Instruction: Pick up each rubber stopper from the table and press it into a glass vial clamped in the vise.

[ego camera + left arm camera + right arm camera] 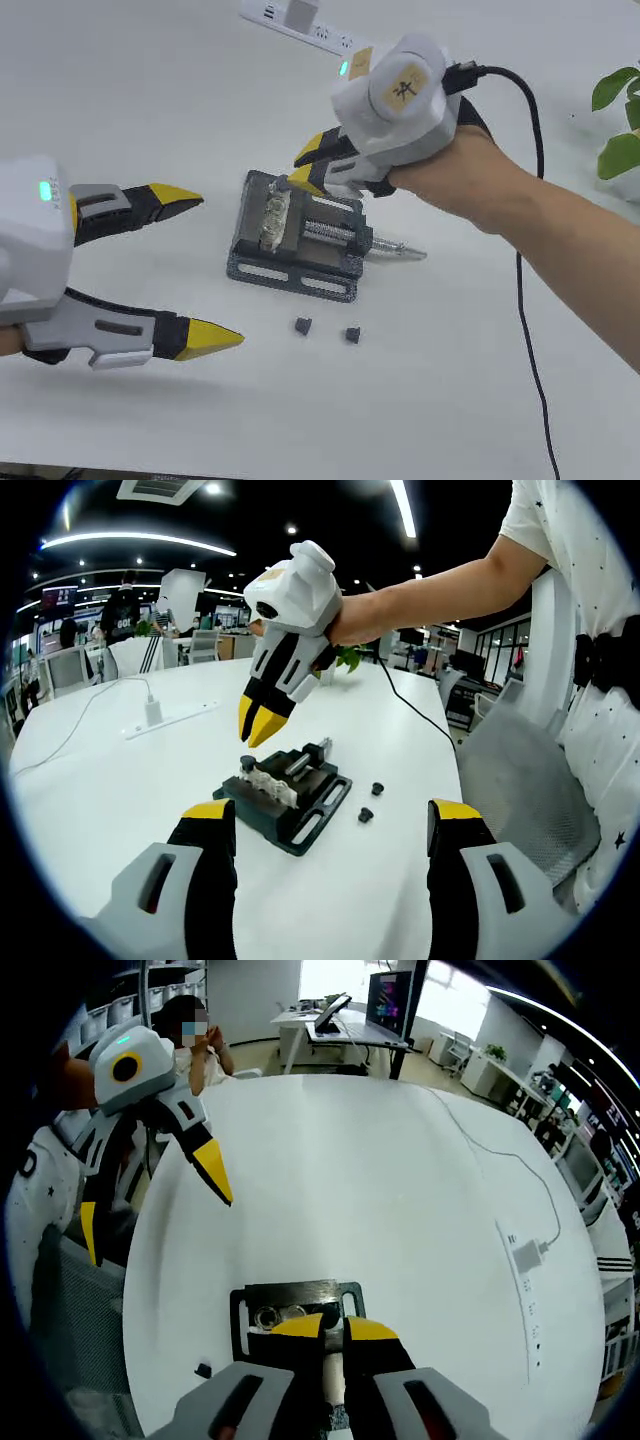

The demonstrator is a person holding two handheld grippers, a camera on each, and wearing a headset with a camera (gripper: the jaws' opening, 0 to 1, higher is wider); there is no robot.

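Note:
A small dark vise (298, 262) stands mid-table with clear glass vials (275, 214) clamped in it. One vial carries a dark cap (247, 763). Two black rubber stoppers (303, 325) (352, 335) lie on the table just in front of the vise. My right gripper (302, 166) hovers over the vise's far end, jaws shut, and I see nothing between the tips. From its own view the vise (240, 1312) and vials (268, 1316) lie right under the tips. My left gripper (210, 268) is wide open and empty, left of the vise.
A white power strip (300, 22) with a plugged charger lies at the table's far edge. A black cable (528, 290) trails from the right gripper across the table. Green plant leaves (620, 120) stand at the right edge. The vise's screw handle (398, 249) points right.

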